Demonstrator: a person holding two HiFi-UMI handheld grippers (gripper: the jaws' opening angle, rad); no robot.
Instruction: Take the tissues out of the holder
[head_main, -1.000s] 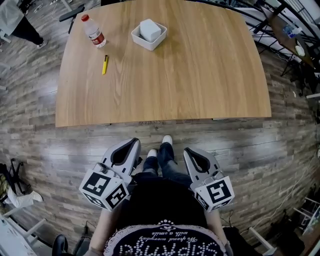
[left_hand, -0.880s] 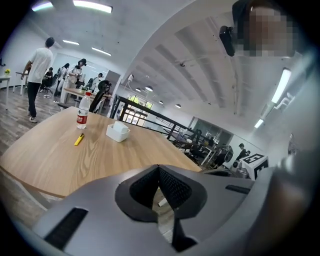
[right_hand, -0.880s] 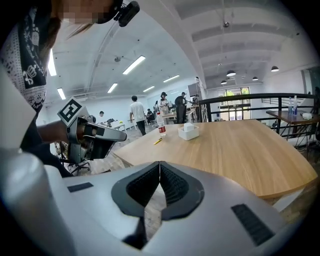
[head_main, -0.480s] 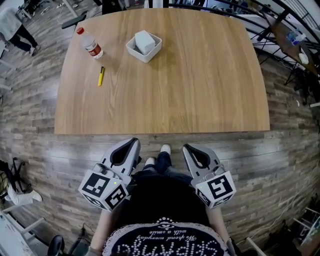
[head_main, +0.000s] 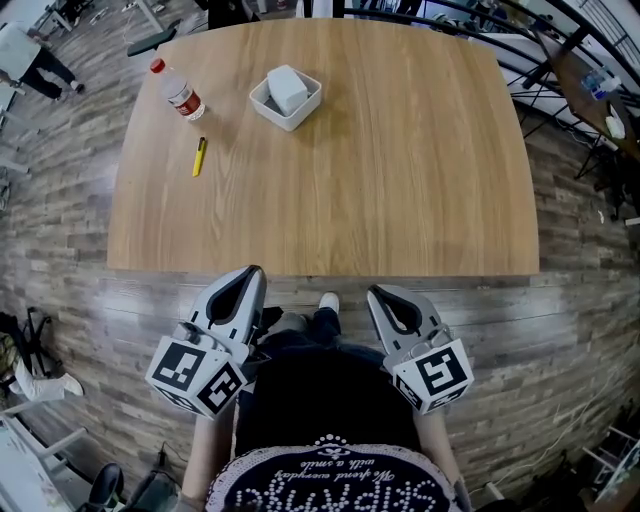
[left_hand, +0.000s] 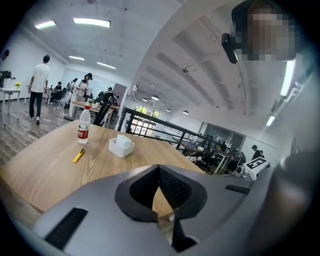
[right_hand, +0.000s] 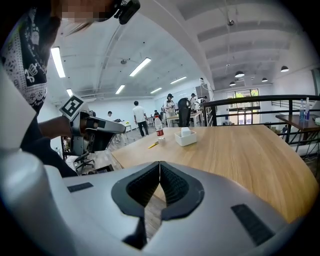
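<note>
Below the table edge, left tool shifted leftward, tissues untouched

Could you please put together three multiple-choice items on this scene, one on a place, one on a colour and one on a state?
1. Where on the table does the white tissue holder stand?
A. On the far part, right of the bottle in the head view.
B. At the near edge.
C. At the far right corner.

2. What colour is the bottle's cap?
A. Blue.
B. Red.
C. Green.

3. How do the jaws of the right gripper stand?
A. Wide apart.
B. Closed on the tissues.
C. Together, with nothing between them.

Answers:
1 A, as the holder sits beside the bottle on the table's far part.
2 B, as the cap shows red in the head view.
3 C, as the right gripper view shows the jaws meeting on nothing.
</note>
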